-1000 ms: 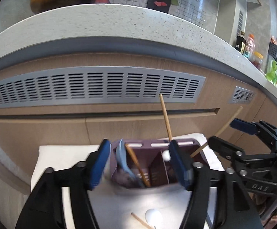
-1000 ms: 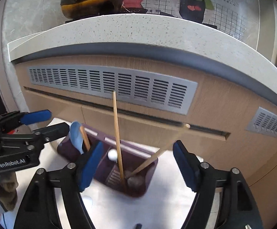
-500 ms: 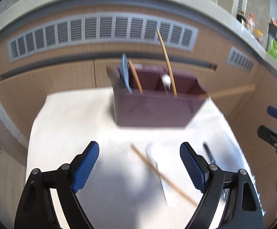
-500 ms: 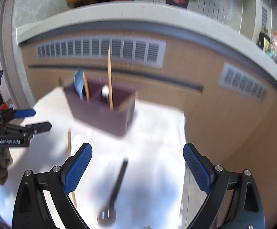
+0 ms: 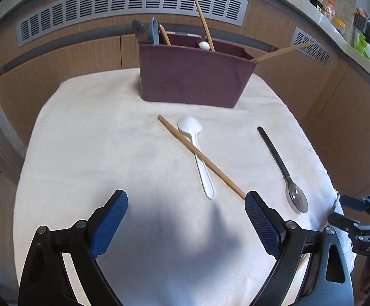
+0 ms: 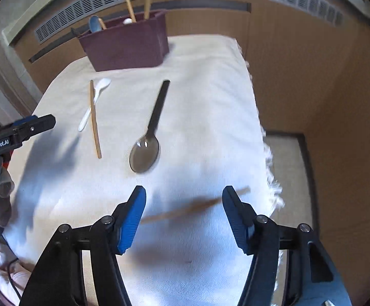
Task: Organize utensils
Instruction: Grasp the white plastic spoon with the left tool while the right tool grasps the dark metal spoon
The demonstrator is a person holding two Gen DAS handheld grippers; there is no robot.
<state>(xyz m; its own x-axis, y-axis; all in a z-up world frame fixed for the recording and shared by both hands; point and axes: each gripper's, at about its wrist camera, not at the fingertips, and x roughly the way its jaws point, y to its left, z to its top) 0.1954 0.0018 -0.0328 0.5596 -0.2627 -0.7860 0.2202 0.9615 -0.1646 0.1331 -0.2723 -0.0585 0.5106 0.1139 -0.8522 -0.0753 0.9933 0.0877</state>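
A maroon utensil holder (image 5: 190, 76) (image 6: 128, 43) stands at the far side of the white cloth, with chopsticks and spoons in it. On the cloth lie a wooden chopstick (image 5: 200, 156) (image 6: 95, 119) across a white spoon (image 5: 189, 125) (image 6: 100, 88), and a black-handled metal spoon (image 5: 282, 168) (image 6: 149, 137). My left gripper (image 5: 186, 199) hovers near the chopstick's close end, jaws opening wide, nothing between them. My right gripper (image 6: 184, 193) is closing over a blurred brown chopstick (image 6: 195, 207) that lies between its pads, untouched.
Wooden cabinet fronts with grey vent grilles (image 5: 131, 2) rise behind the table under a speckled counter. The cloth's fringed right edge (image 6: 269, 153) drops off to the floor. A hand (image 6: 3, 183) shows at the left edge of the right wrist view.
Both grippers drew back from the holder and tipped down toward the cloth. The left jaws spread wider. The right jaws widened, then narrowed, and a blurred chopstick now lies between them.
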